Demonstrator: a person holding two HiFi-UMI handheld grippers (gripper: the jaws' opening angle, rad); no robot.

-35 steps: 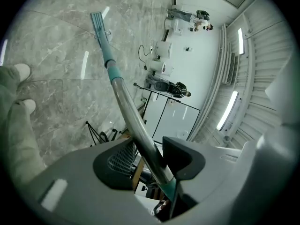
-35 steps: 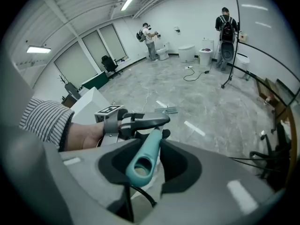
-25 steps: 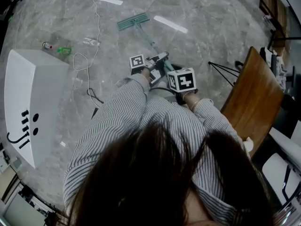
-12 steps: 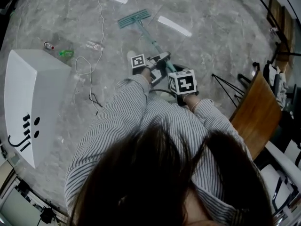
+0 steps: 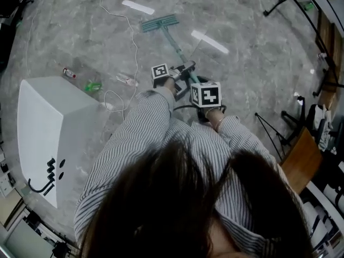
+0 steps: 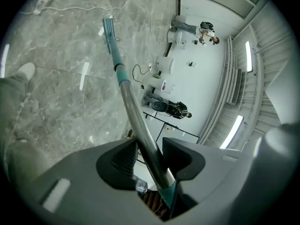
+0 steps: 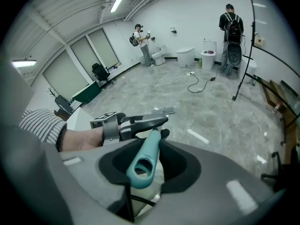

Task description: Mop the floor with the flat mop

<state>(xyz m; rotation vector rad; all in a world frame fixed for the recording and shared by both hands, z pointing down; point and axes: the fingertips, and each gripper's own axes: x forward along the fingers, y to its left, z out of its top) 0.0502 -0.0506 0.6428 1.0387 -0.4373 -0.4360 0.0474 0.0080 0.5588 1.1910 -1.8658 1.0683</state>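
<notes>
The flat mop's teal head [image 5: 159, 22] lies on the grey marble floor ahead of me, its pole [image 5: 174, 44] slanting back to my hands. My left gripper [image 5: 181, 74] is shut on the metal pole [image 6: 136, 121], which runs between its jaws down to the mop head [image 6: 109, 28]. My right gripper [image 5: 200, 98] is shut on the teal handle end [image 7: 144, 158], lower on the pole and nearer my body. The right gripper view also shows the left gripper [image 7: 140, 122] just ahead and the mop head [image 7: 164, 111] beyond it.
A white box-like unit [image 5: 45, 130] stands at my left. A white cable [image 5: 126, 31], a small bottle [image 5: 69, 72] and green litter [image 5: 92, 86] lie on the floor. A wooden tabletop [image 5: 303, 160] and tripod legs [image 5: 269, 128] sit at right. People [image 7: 232, 29] stand far off.
The mop head and both grippers have shifted a little to the right and farther out across the floor. The view has turned, so the wooden table slid toward the right edge.
</notes>
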